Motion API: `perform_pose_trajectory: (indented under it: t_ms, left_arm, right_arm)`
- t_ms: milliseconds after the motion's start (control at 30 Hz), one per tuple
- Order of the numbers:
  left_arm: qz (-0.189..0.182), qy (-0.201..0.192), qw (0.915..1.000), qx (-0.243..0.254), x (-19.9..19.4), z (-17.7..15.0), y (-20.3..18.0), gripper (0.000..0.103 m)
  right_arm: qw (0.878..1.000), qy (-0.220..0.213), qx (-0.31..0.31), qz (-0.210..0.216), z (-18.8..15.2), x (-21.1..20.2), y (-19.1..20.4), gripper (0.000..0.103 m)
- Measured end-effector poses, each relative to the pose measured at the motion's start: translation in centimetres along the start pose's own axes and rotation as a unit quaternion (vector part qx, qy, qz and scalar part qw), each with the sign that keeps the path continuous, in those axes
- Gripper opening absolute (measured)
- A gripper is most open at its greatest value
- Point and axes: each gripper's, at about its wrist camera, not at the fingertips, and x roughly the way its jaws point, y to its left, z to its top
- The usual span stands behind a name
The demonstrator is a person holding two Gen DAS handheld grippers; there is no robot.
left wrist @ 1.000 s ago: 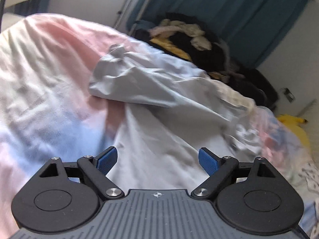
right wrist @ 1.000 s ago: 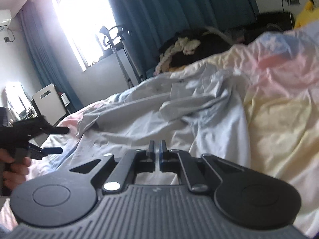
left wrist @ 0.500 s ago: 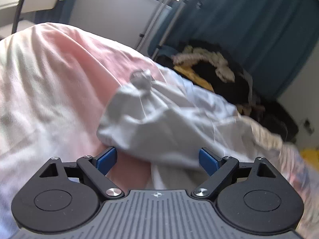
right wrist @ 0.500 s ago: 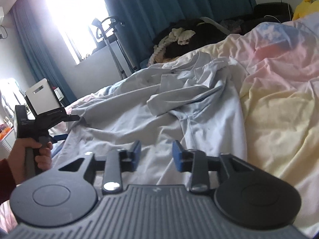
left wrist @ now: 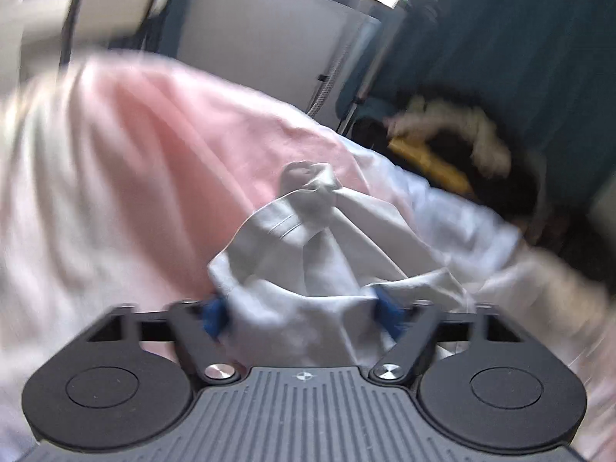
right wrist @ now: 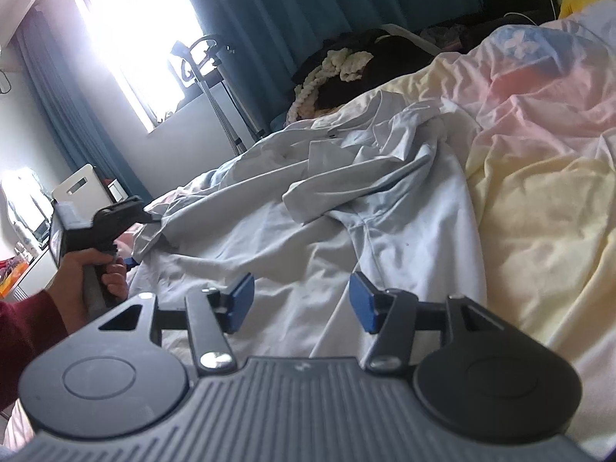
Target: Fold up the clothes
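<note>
Right now the pale grey-white shirt [right wrist: 308, 231] lies spread and rumpled across the bed [right wrist: 539, 192], its body running away from the right camera toward the dark pile of clothes [right wrist: 365, 65] by the curtain. In the left wrist view a bunched sleeve or corner of the shirt [left wrist: 308, 254] sits between the blue pads of the left hand-held gripper [left wrist: 302, 313]; its jaws stand wide apart with cloth against both pads, not yet pinched. That view is blurred, so how deep the cloth sits is hard to tell. The right hand-held gripper [right wrist: 304, 304] hovers over the near hem with its jaws open and nothing between them.

The step in hand looks like taking hold of the sleeve end to draw it out flat or fold it inward. To do it well, I would close the left jaws only once a single clean edge is between the pads, not the whole knot of fabric, since a thick bunch will likely slip or drag the rest of the shirt along. The right one could pinch the hem or side seam below it to anchor the body while the sleeve is pulled. Pulling low and parallel to the bed should keep the pink and yellow sheet from riding up with the shirt.
</note>
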Motion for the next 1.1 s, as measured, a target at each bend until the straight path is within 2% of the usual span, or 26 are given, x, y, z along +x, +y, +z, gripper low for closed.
perform_pose_trajectory:
  t_ms: [33, 67, 133, 200, 267, 400, 467, 567, 633, 700, 800, 833, 867, 933, 1000, 1100]
  left_arm:
    - [0.002, -0.008, 0.999, 0.043, -0.3, 0.1, -1.2, 0.052]
    - [0.008, -0.015, 0.9966, 0.081, -0.7, 0.1, -2.2, 0.036]
    - [0.04, -0.021, 0.9893, 0.139, -1.3, 0.3, -3.9, 0.022]
    - [0.044, -0.027, 0.983, 0.176, -2.1, 0.9, -4.8, 0.02]
    - [0.025, -0.044, 0.975, 0.216, -3.5, 1.3, -5.8, 0.01]
    - [0.002, -0.063, 0.9576, 0.281, -5.8, 1.1, -8.9, 0.01]
    - [-0.021, -0.078, 0.9429, 0.323, -7.2, 0.3, -11.3, 0.01]
    - [-0.068, -0.08, 0.9309, 0.35, -8.2, -0.8, -14.7, 0.01]
    - [-0.106, -0.078, 0.9165, 0.378, -8.8, -2.0, -16.8, 0.01]
    - [-0.139, -0.069, 0.8971, 0.414, -9.0, -3.7, -18.8, 0.01]
    - [-0.175, -0.032, 0.8784, 0.444, -8.6, -6.0, -20.7, 0.016]
    - [-0.184, -0.018, 0.875, 0.448, -8.5, -6.7, -21.1, 0.028]
    - [-0.192, -0.005, 0.8717, 0.451, -8.4, -7.4, -21.4, 0.052]
    - [-0.208, 0.005, 0.8668, 0.453, -9.1, -8.4, -21.3, 0.077]
    - [-0.229, 0.008, 0.8615, 0.453, -10.4, -9.2, -20.4, 0.077]
    - [-0.24, 0.037, 0.8644, 0.441, -12.9, -9.2, -17.8, 0.078]
  right_arm:
    - [1.0, 0.001, 0.001, 0.0, 0.0, 0.0, 0.0, 0.056]
    - [1.0, 0.001, 0.002, 0.001, 0.0, 0.0, 0.0, 0.056]
    - [1.0, 0.002, 0.004, 0.001, 0.0, 0.1, -0.1, 0.056]
    - [1.0, 0.002, 0.006, 0.003, 0.0, 0.0, 0.0, 0.056]
    - [1.0, 0.002, 0.01, 0.008, 0.0, -0.1, -0.1, 0.056]
    - [0.999, 0.013, 0.026, 0.014, -0.1, 0.0, -0.4, 0.056]
    - [0.999, 0.017, 0.033, 0.016, -0.1, 0.1, -0.5, 0.056]
    - [0.999, 0.014, 0.035, 0.018, 0.0, -0.1, -0.6, 0.056]
    - [0.999, 0.017, 0.038, 0.015, -0.1, 0.0, -0.8, 0.056]
    - [0.999, 0.02, 0.041, 0.012, -0.1, 0.1, -1.0, 0.056]
    - [0.999, 0.026, 0.045, 0.007, -0.2, 0.3, -1.3, 0.056]
    - [0.999, 0.026, 0.044, 0.008, -0.2, 0.3, -1.3, 0.056]
    - [0.999, 0.026, 0.044, 0.008, -0.2, 0.3, -1.4, 0.056]
    - [0.999, 0.026, 0.044, 0.009, -0.2, 0.3, -1.5, 0.056]
    - [0.999, 0.026, 0.045, 0.009, -0.2, 0.3, -1.6, 0.056]
    - [0.998, 0.025, 0.05, 0.012, -0.1, 0.2, -1.7, 0.056]
